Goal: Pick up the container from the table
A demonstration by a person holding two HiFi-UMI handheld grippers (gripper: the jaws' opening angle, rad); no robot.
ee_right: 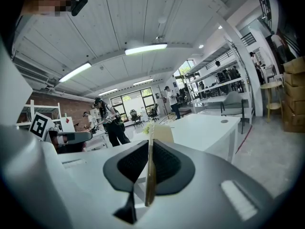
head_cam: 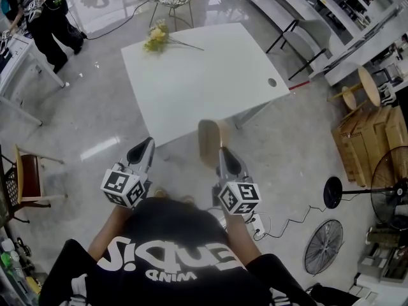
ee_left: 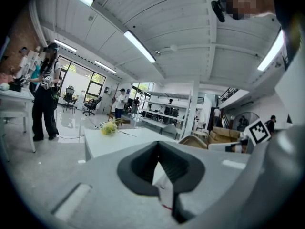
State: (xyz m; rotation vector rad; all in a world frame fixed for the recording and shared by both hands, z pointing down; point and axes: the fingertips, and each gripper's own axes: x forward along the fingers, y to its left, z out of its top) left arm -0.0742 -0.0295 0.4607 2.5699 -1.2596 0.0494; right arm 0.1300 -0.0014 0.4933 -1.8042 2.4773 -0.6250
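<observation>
Where the container is: We see the tan container [head_cam: 212, 142] up in the air, off the white tabletop [head_cam: 210, 75], near its front edge.
Right gripper: The right gripper [head_cam: 222, 152] has its fingers [ee_right: 167, 163] pinching the container's thin rim.
Left gripper: The left gripper [head_cam: 148, 145] has its fingers [ee_left: 143, 163] pressed together, with nothing in them.
How it will handle: We think it is light and thin. It may bend a bit, and it could tip or slip when held by one edge.
Where to hold: We think the rim is the best spot, pinched deep.
How many: We count one container, one tabletop, one bunch of yellow flowers [head_cam: 156, 38] and two grippers.
</observation>
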